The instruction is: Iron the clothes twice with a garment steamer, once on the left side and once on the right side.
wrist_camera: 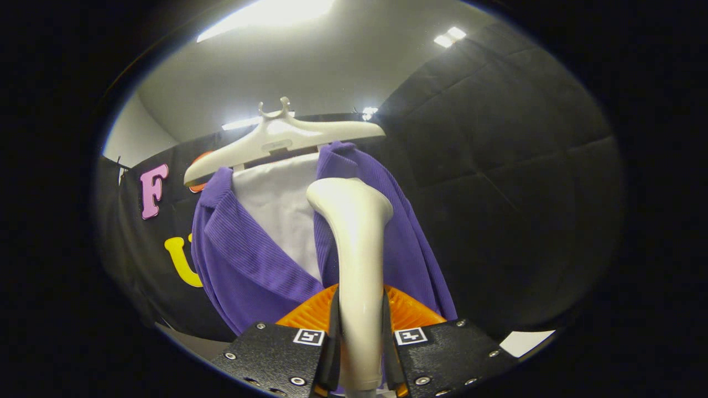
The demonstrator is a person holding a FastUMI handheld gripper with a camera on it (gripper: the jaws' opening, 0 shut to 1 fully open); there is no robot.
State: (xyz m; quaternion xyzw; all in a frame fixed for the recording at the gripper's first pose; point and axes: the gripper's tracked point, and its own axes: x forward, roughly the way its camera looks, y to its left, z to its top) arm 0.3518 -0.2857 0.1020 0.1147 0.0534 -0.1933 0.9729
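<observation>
A purple ribbed jacket [249, 260] over a white shirt [279, 215] hangs on a white hanger [276, 141] just ahead of me. My gripper [360, 337] is shut on the handle of a cream garment steamer [357, 237], which rises upright between the fingers. The steamer's head points at the jacket's right front panel [409, 243], close to the collar and near the opening. I cannot tell whether the head touches the cloth.
Black padded booth walls [498, 166] stand behind and to the right of the garment. A pale ceiling with bright lamps [271, 14] is overhead. A strip of light floor or table [525, 340] shows low on the right.
</observation>
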